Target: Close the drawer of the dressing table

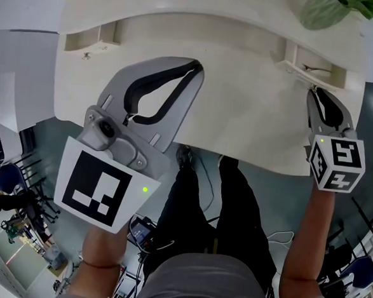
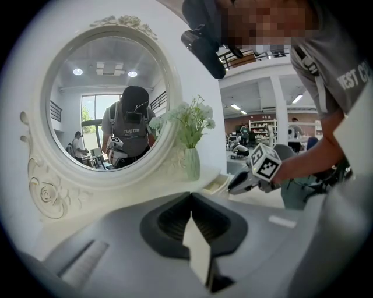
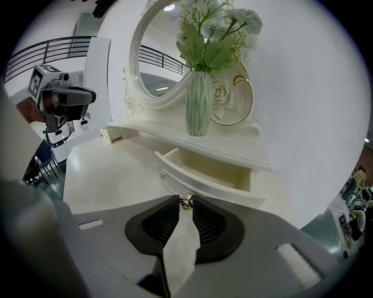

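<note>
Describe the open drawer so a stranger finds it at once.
Find the white dressing table with the oval mirror. Under the shelf holding the green vase sits a small drawer. It is pulled out, and the right gripper pinches its metal knob.

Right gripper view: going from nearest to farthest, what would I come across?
right gripper → knob held between its jaws → open drawer → vase of flowers → mirror
</note>
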{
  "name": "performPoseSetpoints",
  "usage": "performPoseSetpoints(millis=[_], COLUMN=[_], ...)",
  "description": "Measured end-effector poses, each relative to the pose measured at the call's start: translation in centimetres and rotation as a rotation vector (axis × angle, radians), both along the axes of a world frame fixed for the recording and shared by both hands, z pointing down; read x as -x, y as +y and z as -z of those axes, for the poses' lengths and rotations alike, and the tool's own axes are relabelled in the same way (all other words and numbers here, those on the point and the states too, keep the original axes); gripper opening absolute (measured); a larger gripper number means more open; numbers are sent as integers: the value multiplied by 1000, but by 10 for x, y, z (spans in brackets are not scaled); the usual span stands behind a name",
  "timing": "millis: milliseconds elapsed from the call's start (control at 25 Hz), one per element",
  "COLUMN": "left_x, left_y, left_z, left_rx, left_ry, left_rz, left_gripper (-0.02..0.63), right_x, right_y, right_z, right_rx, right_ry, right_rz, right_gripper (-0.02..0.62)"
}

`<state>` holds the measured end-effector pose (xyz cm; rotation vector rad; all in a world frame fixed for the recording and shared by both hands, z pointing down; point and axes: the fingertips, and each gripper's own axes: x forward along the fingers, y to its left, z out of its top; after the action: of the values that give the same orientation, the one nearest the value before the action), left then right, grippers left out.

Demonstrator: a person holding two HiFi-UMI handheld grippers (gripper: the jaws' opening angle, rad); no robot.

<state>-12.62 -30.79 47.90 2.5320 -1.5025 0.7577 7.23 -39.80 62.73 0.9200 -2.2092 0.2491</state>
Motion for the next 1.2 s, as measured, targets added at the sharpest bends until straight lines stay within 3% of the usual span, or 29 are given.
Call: performPoseSetpoints(millis=[840, 1200], left_x=[24, 29], left_y=[8, 7], left_z=[2, 14], left_rx=[-8, -26], left_ry=[-8, -10], left_rz=[42, 40], left_gripper=[3, 3], right_x=[13, 15], right_y=[-61, -61], right_z=[0, 1], right_rx=[-72, -58], right_ry=[22, 18], right_rz=[-46, -61], right_gripper=[74, 80])
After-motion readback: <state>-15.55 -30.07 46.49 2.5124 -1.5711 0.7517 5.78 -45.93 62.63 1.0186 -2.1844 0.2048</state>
